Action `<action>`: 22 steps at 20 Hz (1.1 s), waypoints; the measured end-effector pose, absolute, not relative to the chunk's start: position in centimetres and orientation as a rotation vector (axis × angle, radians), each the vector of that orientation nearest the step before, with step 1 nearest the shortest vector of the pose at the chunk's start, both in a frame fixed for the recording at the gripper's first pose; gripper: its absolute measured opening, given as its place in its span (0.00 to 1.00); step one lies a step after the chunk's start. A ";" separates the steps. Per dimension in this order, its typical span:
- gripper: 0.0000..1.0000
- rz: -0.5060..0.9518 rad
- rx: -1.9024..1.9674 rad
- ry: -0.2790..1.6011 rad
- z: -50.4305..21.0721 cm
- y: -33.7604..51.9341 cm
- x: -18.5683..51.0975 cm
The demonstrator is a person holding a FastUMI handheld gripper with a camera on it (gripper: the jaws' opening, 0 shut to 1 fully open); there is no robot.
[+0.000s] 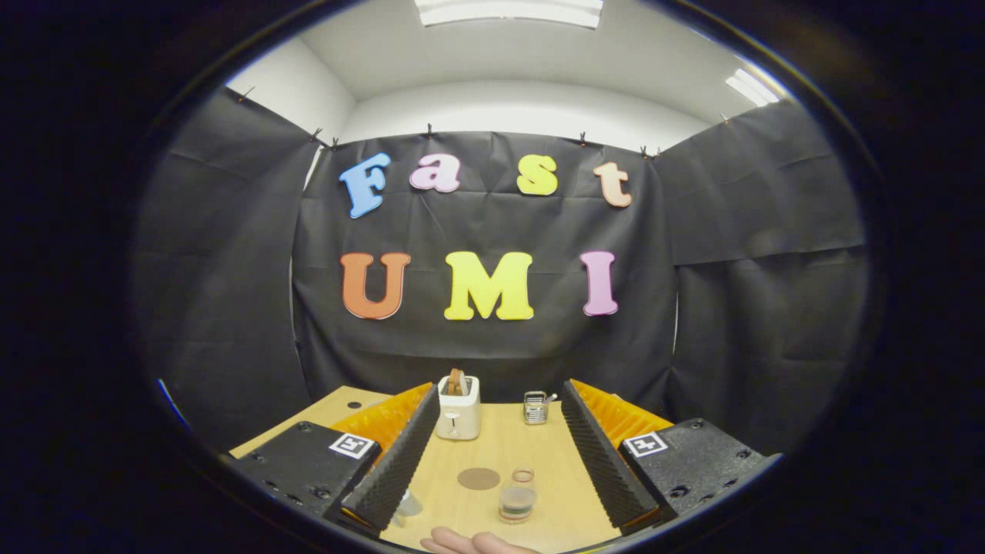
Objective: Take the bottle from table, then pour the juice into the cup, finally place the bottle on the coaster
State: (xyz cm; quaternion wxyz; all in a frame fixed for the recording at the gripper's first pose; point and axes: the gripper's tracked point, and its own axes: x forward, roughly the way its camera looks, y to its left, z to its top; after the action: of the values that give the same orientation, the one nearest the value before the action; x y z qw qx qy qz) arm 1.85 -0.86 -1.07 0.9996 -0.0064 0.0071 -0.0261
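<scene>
My gripper (500, 388) is open, its two fingers spread wide above a wooden table (554, 462). Between the fingers, near their base, stands a small clear bottle (517, 498) with dark liquid at its bottom and an open round mouth. Neither finger touches it. A round brown coaster (479, 478) lies flat on the table just left of the bottle. A clear vessel, likely the cup (409, 505), shows beside the inner edge of the left finger, partly hidden by it.
A white toaster (459, 412) with bread in it stands at the table's far edge, near the left fingertip. A small metal basket (536, 408) sits to its right. A person's hand (469, 543) rests at the near edge, below the bottle.
</scene>
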 end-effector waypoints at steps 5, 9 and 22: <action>1.00 -0.039 -0.004 0.006 -2.1 -0.7 2.4; 1.00 -0.037 0.002 0.022 -4.3 -0.9 3.3; 1.00 -0.089 -0.021 0.025 -12.6 -3.7 5.5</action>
State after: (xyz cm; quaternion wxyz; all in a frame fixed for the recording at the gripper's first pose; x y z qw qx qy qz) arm 5.47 -3.68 -12.60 0.9989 -0.0105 0.0123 -0.0445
